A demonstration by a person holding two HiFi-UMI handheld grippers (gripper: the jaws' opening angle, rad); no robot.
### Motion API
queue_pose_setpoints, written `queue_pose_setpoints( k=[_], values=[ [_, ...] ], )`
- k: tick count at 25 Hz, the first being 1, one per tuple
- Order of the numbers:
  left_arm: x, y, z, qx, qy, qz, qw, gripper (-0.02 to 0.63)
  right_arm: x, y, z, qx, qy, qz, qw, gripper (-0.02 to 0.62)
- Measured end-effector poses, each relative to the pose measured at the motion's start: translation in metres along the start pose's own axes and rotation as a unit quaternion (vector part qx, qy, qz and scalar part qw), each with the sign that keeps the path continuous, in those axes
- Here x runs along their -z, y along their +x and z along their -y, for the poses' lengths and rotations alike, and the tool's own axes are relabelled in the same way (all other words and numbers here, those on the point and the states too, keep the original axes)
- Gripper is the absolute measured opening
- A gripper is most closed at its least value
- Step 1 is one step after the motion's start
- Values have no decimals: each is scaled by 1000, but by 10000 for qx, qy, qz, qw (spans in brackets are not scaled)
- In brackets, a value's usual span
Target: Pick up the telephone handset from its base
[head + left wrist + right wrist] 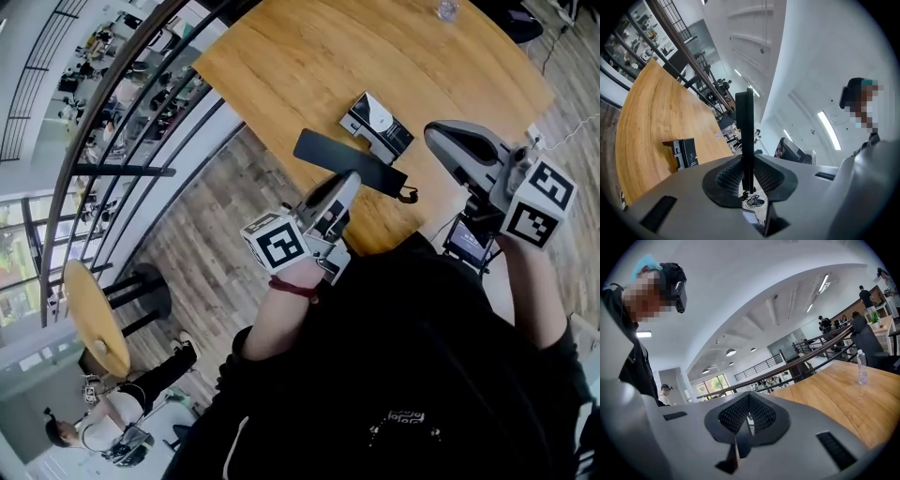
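Observation:
The black telephone handset hangs in the air above the wooden table, clear of its base. My left gripper is shut on it near one end. In the left gripper view the handset stands edge-on between the pads, with a bit of curled cord at its end. The black and white base lies on the table beyond it and shows again as the base in that view. To the right my right gripper is raised over the table edge, its jaws together with nothing in them.
A clear water bottle stands at the far side of the table. A curved dark railing runs along the table's left, with a drop to a lower floor beyond it. Down there are a small round table and people.

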State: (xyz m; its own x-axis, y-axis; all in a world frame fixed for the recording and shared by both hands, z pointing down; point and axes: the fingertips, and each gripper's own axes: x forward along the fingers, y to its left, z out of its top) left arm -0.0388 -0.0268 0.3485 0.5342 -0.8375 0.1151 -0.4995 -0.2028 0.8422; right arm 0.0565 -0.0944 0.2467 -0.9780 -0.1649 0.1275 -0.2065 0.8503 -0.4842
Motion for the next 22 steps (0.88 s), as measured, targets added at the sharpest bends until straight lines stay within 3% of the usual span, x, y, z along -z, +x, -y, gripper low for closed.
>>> queue_pose_setpoints(
  k=[10, 22],
  values=[
    [-5, -14, -19, -244, -123, 266, 9993, 74, 0, 31, 6, -109, -211, -170, 9996, 17],
    [0, -18, -38, -442, -301, 257, 9982, 74, 1, 34, 4, -162, -230, -281, 9992, 17]
  ],
)
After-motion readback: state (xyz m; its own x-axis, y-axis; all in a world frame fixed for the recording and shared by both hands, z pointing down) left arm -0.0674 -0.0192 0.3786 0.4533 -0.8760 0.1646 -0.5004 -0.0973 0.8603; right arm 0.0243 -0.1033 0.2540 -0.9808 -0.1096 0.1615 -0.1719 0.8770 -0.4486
